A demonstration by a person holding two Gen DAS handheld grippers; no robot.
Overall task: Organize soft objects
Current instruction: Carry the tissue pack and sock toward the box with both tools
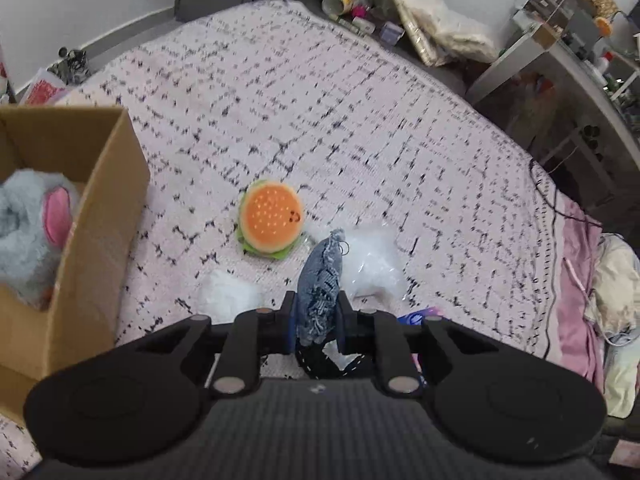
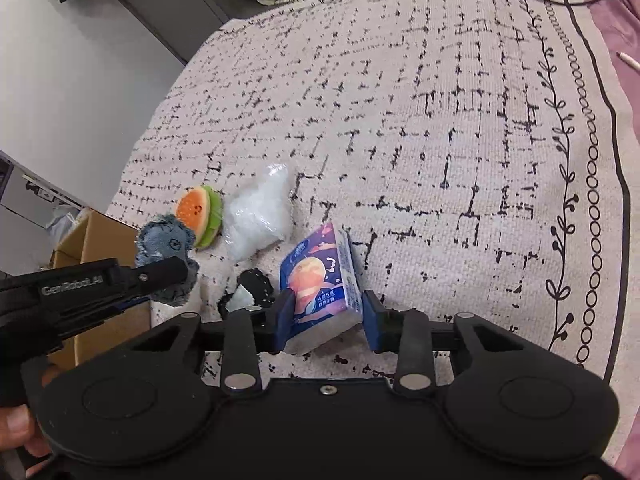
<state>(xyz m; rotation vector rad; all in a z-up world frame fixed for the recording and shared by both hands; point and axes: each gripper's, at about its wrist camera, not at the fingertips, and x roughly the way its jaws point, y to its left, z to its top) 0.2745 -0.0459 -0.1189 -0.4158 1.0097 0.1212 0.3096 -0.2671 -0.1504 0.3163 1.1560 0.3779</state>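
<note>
Far left there's a box on the bed with a grey plush poking out of it; next over, a burger toy sits on the bed ahead of the left tongs, which are clamped tight on a blue denim toy sticking up between the fingers; a clear bag lies just past that; right tongs are closed around a tissue pack, both pads pressed on its sides, lifted slightly off the blanket.
</note>
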